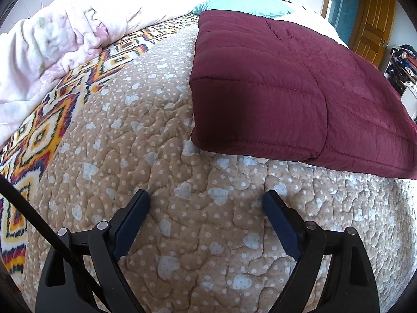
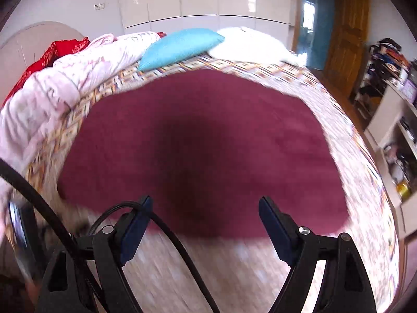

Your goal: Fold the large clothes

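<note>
1. The maroon quilted garment (image 1: 299, 83) lies folded into a thick flat rectangle on the bed, on the tan quilted bedspread (image 1: 161, 156) with pale hearts and dots
2. My left tool (image 1: 206, 200) hangs over the bedspread just short of the garment's near edge, its two fingers spread wide with nothing between them
3. My right tool (image 2: 204, 206) is over the near edge of the same garment (image 2: 203, 143), fingers likewise released and apart; this view is motion-blurred, so I cannot tell whether the tips touch the cloth
4. A black cable (image 2: 166, 232) loops across my right tool's left finger
5. To the left of the garment, a zigzag-patterned blanket (image 1: 34, 135) runs along the bed, with a crumpled pink-white duvet (image 1: 57, 41) heaped on its far side
6. Beyond the garment sits a turquoise pillow (image 2: 179, 47), with a white pillow (image 2: 250, 41) beside it and a red cloth (image 2: 52, 52) at the far left
7. A wooden door (image 2: 346, 34) and cluttered shelves (image 2: 393, 109) stand to the right
</note>
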The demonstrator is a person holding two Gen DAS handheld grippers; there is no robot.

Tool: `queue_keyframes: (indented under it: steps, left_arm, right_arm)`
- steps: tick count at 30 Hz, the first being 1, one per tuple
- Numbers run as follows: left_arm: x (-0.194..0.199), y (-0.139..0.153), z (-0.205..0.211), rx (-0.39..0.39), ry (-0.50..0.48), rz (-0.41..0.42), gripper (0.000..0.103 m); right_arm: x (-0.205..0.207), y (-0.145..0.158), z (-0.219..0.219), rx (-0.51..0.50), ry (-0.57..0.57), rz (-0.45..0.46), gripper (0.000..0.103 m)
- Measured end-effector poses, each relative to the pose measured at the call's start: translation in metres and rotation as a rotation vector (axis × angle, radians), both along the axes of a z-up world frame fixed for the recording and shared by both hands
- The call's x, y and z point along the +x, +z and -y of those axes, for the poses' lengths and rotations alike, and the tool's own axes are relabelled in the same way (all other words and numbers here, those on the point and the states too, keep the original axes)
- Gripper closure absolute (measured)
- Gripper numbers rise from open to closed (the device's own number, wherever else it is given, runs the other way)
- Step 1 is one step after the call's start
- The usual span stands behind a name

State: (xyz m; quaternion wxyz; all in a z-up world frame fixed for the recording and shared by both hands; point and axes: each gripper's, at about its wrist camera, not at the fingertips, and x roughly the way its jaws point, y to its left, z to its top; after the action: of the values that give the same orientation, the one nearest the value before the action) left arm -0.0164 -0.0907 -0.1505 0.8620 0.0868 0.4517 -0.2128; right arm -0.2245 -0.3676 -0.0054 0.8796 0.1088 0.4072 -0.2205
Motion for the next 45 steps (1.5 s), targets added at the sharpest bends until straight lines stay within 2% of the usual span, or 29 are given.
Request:
queue_keyframes:
  steps: [3,8,12,15,20,22,24,28,31,33,35,36,37,38,43,45]
  left_arm:
    - [0.001,-0.001,0.003,0.007,-0.01,-0.003,0.01]
    - [0.002,-0.004,0.009,0.041,-0.011,0.008,0.006]
    - [0.002,-0.003,0.009,0.037,-0.012,0.001,0.006]
    - [-0.001,0.0,0.005,0.023,-0.019,0.005,0.006]
    - [-0.034,0.027,-0.009,0.035,-0.01,0.09,0.006]
    - [-0.052,0.042,-0.012,0.04,-0.015,0.121,0.006]
    - [-0.07,0.058,-0.017,0.019,-0.02,0.126,0.006]
    - [-0.106,0.092,-0.026,-0.078,-0.057,0.118,0.006]
    - [-0.137,0.119,-0.03,-0.126,-0.092,0.142,0.006]
    - [-0.153,0.133,-0.03,-0.138,-0.108,0.174,0.006]
    - [-0.173,0.146,-0.03,-0.153,-0.133,0.201,0.006]
    - [-0.182,0.151,-0.03,-0.166,-0.146,0.208,0.006]
    - [-0.188,0.155,-0.03,-0.181,-0.159,0.213,0.006]
    - [-0.195,0.158,-0.031,-0.199,-0.17,0.217,0.006]
    - [-0.214,0.167,-0.035,-0.304,-0.163,0.191,0.006]
    - [-0.221,0.168,-0.035,-0.302,-0.145,0.194,0.006]
  right_arm:
    - [-0.056,-0.017,-0.009,-0.029,-0.042,-0.036,0.016]
    - [-0.115,-0.037,-0.009,0.018,-0.125,-0.034,0.016]
    - [-0.132,-0.045,-0.01,0.04,-0.161,-0.032,0.016]
    - [-0.139,-0.04,-0.015,0.048,-0.153,0.011,0.016]
    - [-0.159,-0.022,-0.032,0.02,-0.086,0.113,0.016]
    - [-0.165,-0.014,-0.044,-0.024,-0.03,0.114,0.016]
    - [-0.163,-0.014,-0.053,-0.07,0.036,0.033,0.014]
    - [-0.163,-0.046,-0.08,-0.084,0.257,-0.31,0.014]
    - [-0.183,-0.064,-0.097,-0.094,0.429,-0.473,0.014]
    - [-0.2,-0.065,-0.105,-0.084,0.516,-0.523,0.014]
    - [-0.217,-0.053,-0.103,0.135,0.598,-0.483,0.014]
    - [-0.224,-0.045,-0.095,0.332,0.623,-0.427,0.014]
    - [-0.228,-0.039,-0.09,0.448,0.627,-0.382,0.014]
    - [-0.232,-0.031,-0.084,0.496,0.611,-0.332,0.014]
    - [-0.246,0.022,-0.069,0.259,0.391,-0.026,0.013]
    - [-0.251,0.037,-0.067,0.193,0.286,0.113,0.011]
